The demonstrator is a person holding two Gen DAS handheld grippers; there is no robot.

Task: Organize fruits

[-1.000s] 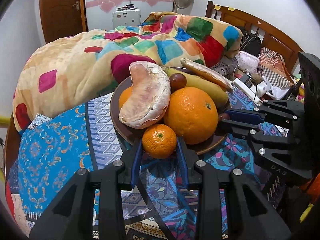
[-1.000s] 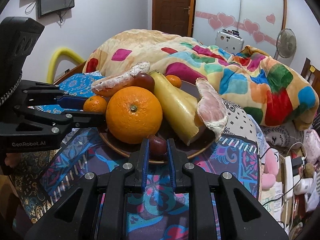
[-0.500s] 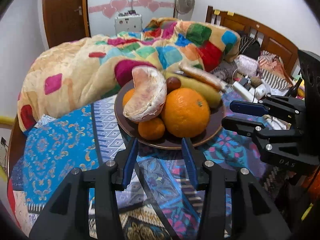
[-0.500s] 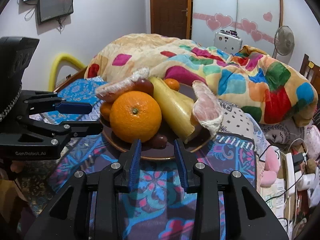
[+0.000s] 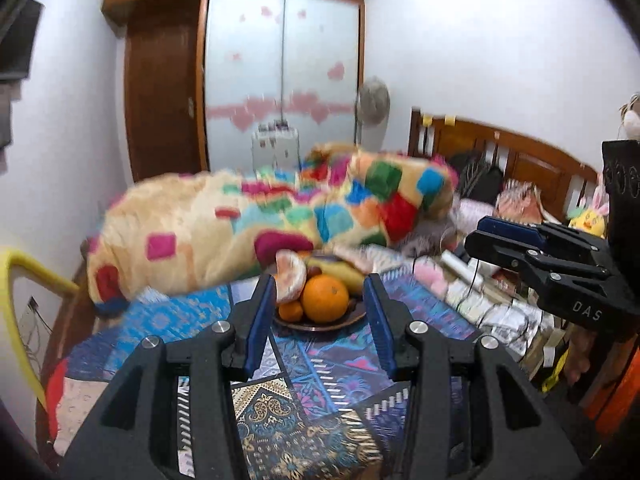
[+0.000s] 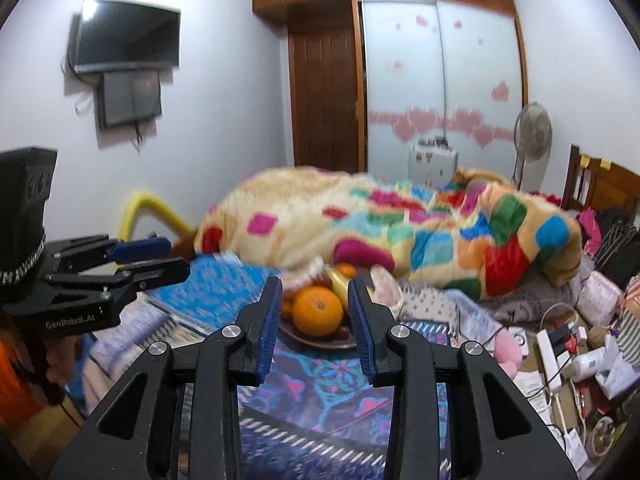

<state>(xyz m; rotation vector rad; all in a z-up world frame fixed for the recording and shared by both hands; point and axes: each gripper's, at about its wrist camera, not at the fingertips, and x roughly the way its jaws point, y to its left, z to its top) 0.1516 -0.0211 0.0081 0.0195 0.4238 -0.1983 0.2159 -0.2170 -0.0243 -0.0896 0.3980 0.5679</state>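
Note:
A brown plate (image 5: 320, 325) of fruit stands on the patterned cloth. It holds a big orange (image 5: 325, 298), a small tangerine (image 5: 291, 311), a peeled pomelo piece (image 5: 291, 276) and a banana (image 5: 347, 272). My left gripper (image 5: 320, 316) is open and empty, well back from the plate. In the right wrist view the plate (image 6: 316, 342), the orange (image 6: 318, 311) and a dark date (image 6: 342, 333) show between the fingers. My right gripper (image 6: 316, 320) is open and empty, also drawn back. Each gripper shows in the other's view: the right one (image 5: 504, 240), the left one (image 6: 148, 258).
A patchwork quilt (image 5: 280, 216) is heaped behind the plate. A power strip, cables and papers (image 6: 560, 348) clutter the right side. A yellow chair frame (image 5: 24, 276) stands at the left. A wooden headboard (image 5: 520, 160) is at the back right.
Both grippers have let go of their fruit, opened, and pulled up and back from the plate. The tangerine and the date now lie on the plate.

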